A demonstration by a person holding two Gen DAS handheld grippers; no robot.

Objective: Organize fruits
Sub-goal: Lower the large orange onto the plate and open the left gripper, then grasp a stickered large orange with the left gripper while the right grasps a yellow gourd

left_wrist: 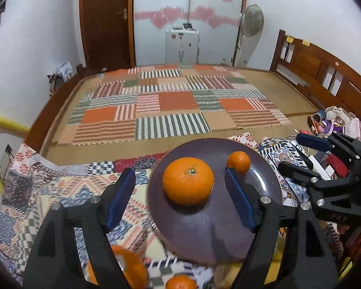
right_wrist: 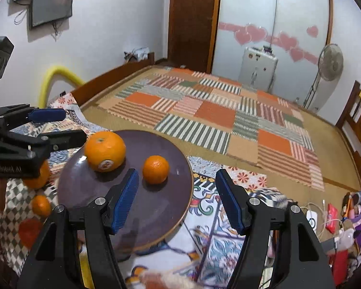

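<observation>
A dark purple plate [left_wrist: 204, 231] [right_wrist: 156, 207] lies on a patterned quilt. On it sit a large orange [left_wrist: 188, 180] [right_wrist: 105, 150] and a small orange [left_wrist: 238, 161] [right_wrist: 155, 169]. My left gripper [left_wrist: 180, 195] is open and empty, its jaws either side of the large orange, just above the plate. My right gripper [right_wrist: 177, 197] is open and empty over the plate's right rim, close behind the small orange. Each gripper shows in the other's view, the right one [left_wrist: 298, 154] and the left one [right_wrist: 57, 126]. More oranges [left_wrist: 130, 269] [right_wrist: 41, 204] lie on the quilt beside the plate.
A bed with a striped patchwork mat [left_wrist: 175, 106] stretches beyond the quilt. Toys, cables and clutter [right_wrist: 344, 219] lie at the right. A wooden headboard [left_wrist: 325, 72], a fan [left_wrist: 251, 21] and a yellow tube [right_wrist: 57, 74] stand around the bed.
</observation>
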